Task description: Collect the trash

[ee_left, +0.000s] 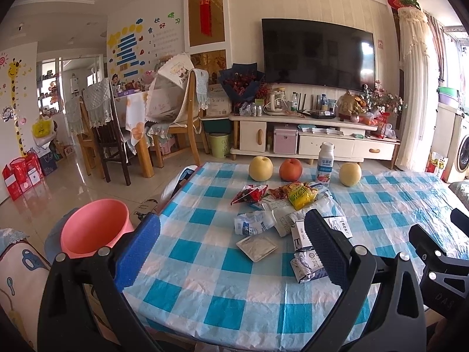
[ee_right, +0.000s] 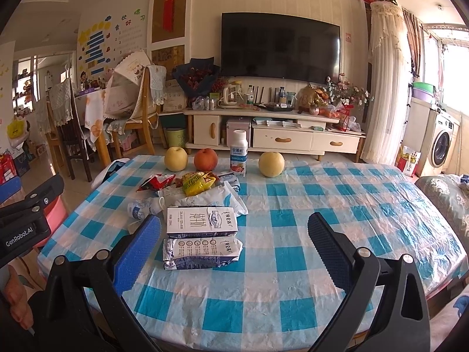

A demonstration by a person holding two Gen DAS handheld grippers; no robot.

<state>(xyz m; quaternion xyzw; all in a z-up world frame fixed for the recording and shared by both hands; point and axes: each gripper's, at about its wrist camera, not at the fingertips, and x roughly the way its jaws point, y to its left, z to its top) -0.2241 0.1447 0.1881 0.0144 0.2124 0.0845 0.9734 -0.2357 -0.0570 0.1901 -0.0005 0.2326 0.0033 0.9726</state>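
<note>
A pile of trash lies on the blue-checked table [ee_left: 205,264]: a red snack wrapper [ee_left: 249,193], a yellow snack bag [ee_left: 302,195], a crumpled white pouch [ee_left: 253,223], a small silver sachet [ee_left: 257,248], and flattened milk cartons [ee_left: 307,267]. In the right wrist view the two milk cartons [ee_right: 202,223] lie just ahead of the fingers. A pink bin [ee_left: 95,227] stands on the floor left of the table. My left gripper [ee_left: 231,240] is open and empty above the near table edge. My right gripper [ee_right: 234,240] is open and empty, right of the cartons.
Two yellow pears [ee_left: 260,168] [ee_left: 350,174], a red apple [ee_left: 290,169] and a white yogurt bottle [ee_left: 324,162] stand in a row behind the trash. Chairs and a dining table stand at the left; a TV cabinet [ee_left: 307,135] is behind.
</note>
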